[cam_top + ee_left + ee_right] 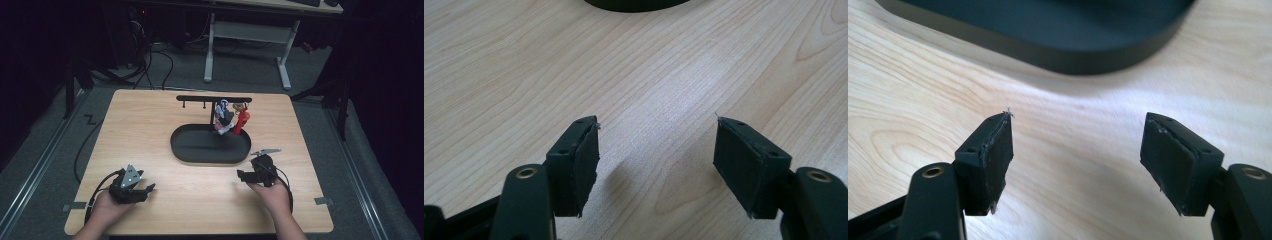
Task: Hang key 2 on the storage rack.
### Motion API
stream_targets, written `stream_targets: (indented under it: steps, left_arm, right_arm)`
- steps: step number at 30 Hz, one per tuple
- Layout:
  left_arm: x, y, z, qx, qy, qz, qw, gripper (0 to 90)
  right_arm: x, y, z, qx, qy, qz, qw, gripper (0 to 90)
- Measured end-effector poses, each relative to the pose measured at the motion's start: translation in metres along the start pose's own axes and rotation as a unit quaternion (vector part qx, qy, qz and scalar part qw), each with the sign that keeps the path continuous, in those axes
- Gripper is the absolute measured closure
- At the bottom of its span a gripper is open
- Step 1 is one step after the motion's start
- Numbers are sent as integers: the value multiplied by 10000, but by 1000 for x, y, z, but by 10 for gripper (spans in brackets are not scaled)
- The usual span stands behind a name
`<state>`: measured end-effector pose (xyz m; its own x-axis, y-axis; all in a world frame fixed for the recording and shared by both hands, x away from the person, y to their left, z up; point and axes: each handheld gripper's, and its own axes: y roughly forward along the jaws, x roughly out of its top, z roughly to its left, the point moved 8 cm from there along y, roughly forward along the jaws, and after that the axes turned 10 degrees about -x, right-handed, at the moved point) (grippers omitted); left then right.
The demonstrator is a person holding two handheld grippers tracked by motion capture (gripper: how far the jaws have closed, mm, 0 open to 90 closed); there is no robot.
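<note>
**Both tongs idle at the near edge, charms hanging on the stand**

Step in hand, as I judge it: the start or a rest between moves. Neither tool is at work on anything. The left gripper [148,188] sits low over the wooden table [150,125], near the person's edge; the right gripper [241,175] sits likewise, just short of the black oval tray [190,150].

Tongs, left: jaws spread wide in the left gripper view, bare wood grain between the pads [583,167], nothing pinched, nothing touching. The tray's rim [634,5] shows ahead of them, well apart.

Tongs, right: jaws spread about as wide in the right gripper view, pads [998,155] empty, table showing between. The tray's wall [1073,60] lies near, straight ahead of the tips.

The work's things: a cluster of keychain charms [225,119], one whitish-blue, and a red one [241,121] beside it, hang from the crossbar of the black T-stand [212,99] that rises out of the tray. They are beyond the right gripper, forward and slightly to its left; far forward and to the right of the left gripper. The hooks toward the bar's left end look bare, though they are small.

Next move, my reading: the right tool is the closer one. It calls for a lift over the tray's rim, a forward reach, jaws kept apart until they bracket one charm, then a gentle pinch. The charms hang close together, so catching two is the risk.
</note>
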<state>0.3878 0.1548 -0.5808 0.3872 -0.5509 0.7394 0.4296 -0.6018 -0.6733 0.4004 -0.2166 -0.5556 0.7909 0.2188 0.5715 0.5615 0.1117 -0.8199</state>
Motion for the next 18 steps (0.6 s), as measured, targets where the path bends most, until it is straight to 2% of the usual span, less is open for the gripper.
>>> stream_targets:
  steps: [5,10,12,14,15,16,18]
  left_arm:
    - [0,1,-2,-12,19,15,10000,348]
    - [3,1,-8,-91,105,-35,9999,347]
    - [4,1,-12,-143,143,-55,9998,346]
    - [5,1,-15,-215,144,-81,9996,344]
    - [5,1,-17,-277,126,-95,9995,344]
    - [6,2,-20,-341,95,-138,9993,344]
    - [8,3,-24,-424,97,-161,9989,344]
  right_arm:
    - [-21,-4,-7,-16,129,-321,9994,283]
    - [-37,-10,-9,-155,89,-640,9978,249]
    - [-43,-13,-9,-279,33,-853,9960,231]
    - [-53,-19,-10,-337,142,-1139,9928,249]
    - [-58,-21,-11,-298,206,-1158,9926,247]
    - [-60,-25,-13,-295,203,-1068,9936,200]
    - [-58,-34,-22,-536,20,-1320,9898,210]
